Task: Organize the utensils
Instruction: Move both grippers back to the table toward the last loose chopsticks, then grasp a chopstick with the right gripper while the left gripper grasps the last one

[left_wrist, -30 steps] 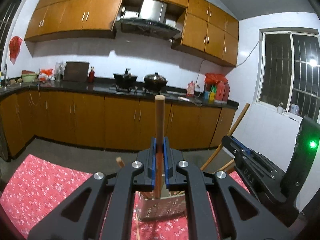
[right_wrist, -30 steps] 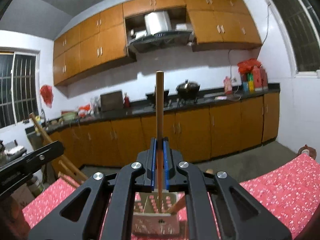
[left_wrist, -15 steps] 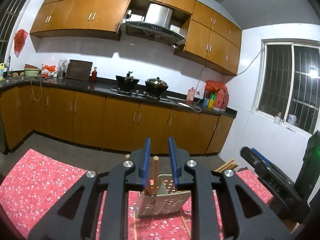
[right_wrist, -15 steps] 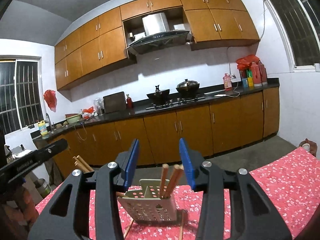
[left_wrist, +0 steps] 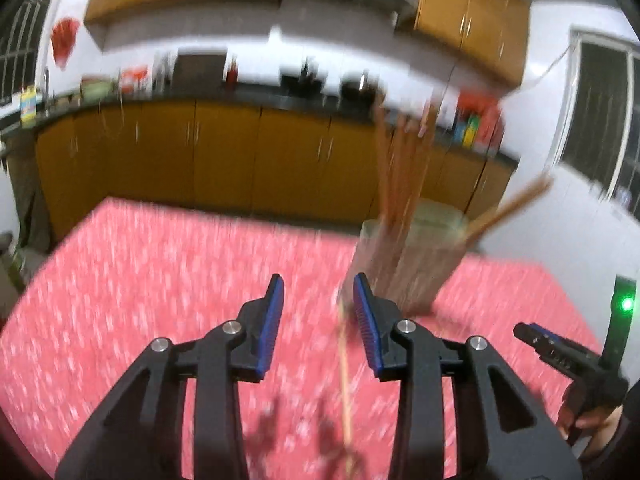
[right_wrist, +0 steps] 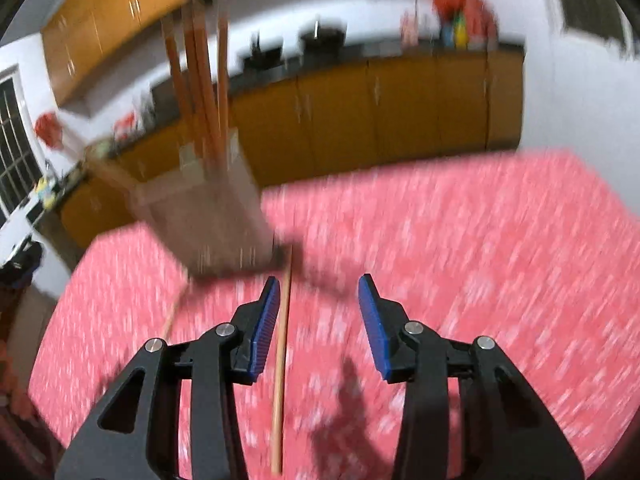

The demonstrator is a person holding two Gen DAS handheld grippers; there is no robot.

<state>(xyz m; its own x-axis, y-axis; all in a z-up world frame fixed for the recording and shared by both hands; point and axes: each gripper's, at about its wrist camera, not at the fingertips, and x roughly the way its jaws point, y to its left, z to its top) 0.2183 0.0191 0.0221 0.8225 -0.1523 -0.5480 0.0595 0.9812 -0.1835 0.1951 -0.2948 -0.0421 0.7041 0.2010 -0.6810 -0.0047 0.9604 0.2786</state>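
Observation:
A perforated metal utensil holder [left_wrist: 408, 264] stands on the red flowered tablecloth [left_wrist: 160, 280] with several wooden chopsticks [left_wrist: 400, 168] upright in it. My left gripper [left_wrist: 319, 314] is to its left and nearer; its jaws are opening and the pads press on nothing. A loose chopstick [left_wrist: 345, 380] lies on the cloth under the gap. In the right wrist view the holder [right_wrist: 208, 220] is ahead to the left. My right gripper [right_wrist: 319, 312] stands open over the cloth. A loose chopstick [right_wrist: 280, 360] lies just right of its left pad. Both views are motion-blurred.
Another chopstick [right_wrist: 172, 312] lies on the cloth left of the right gripper. The right gripper [left_wrist: 560, 356] and the hand holding it [left_wrist: 592, 424] show at the left view's right edge. Kitchen cabinets [left_wrist: 224, 160] run beyond the table's far edge.
Both grippers held an upright chopstick over the holder, then opened and let it drop in. Both have since sunk and tipped down toward the tablecloth, away from the holder.

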